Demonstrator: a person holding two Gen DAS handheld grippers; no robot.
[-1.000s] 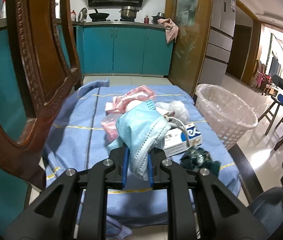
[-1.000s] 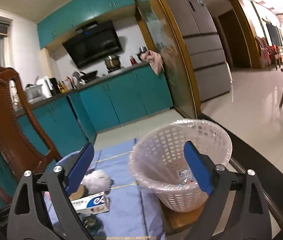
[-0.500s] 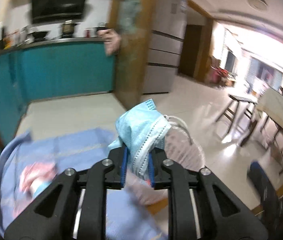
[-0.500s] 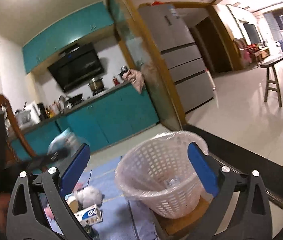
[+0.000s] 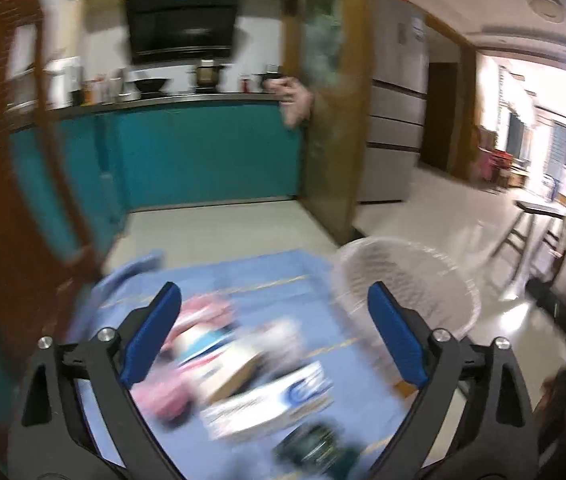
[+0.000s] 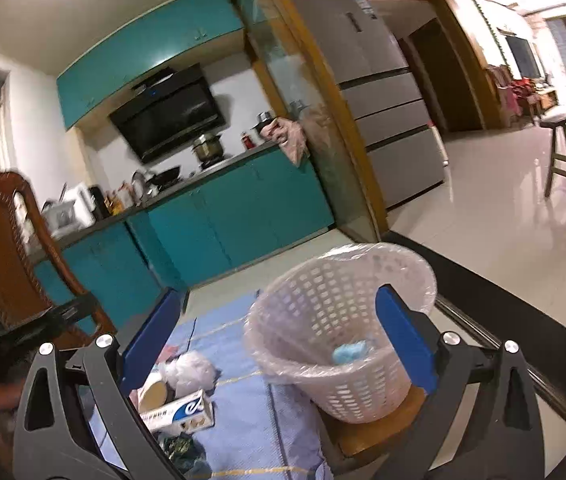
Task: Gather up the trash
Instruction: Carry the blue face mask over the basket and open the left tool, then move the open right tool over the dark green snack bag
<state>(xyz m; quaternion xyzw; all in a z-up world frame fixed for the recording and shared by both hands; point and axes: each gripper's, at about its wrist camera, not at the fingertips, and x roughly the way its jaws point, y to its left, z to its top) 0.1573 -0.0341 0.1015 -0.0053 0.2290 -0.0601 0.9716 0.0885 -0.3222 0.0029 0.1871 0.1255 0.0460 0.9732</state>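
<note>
The left claw (image 5: 274, 338) stands wide with nothing between its blue pads, hovering over a blurred heap of trash on the blue cloth (image 5: 267, 280) that covers the tabletop. In that heap lie a white carton with a blue logo (image 5: 271, 404), a pink wrapper (image 5: 199, 312) farther off to the left and a dark crumpled wrapper (image 5: 315, 448) at the near edge. The right claw (image 6: 279, 336) is also spread wide and holds nothing. Beyond it the white lattice waste basket (image 6: 343, 360), lined with a clear bag, stands on a wooden stool (image 6: 371, 432) just right of the cloth — a light blue face mask (image 6: 349, 352) lies inside it at the bottom. Left of the basket, in the right wrist view, sit the same carton (image 6: 179, 414), a crumpled white tissue ball (image 6: 191, 368) behind it and a paper cup (image 6: 153, 390) on its side. Teal kitchen cabinets (image 6: 239, 216) line the far wall.
</note>
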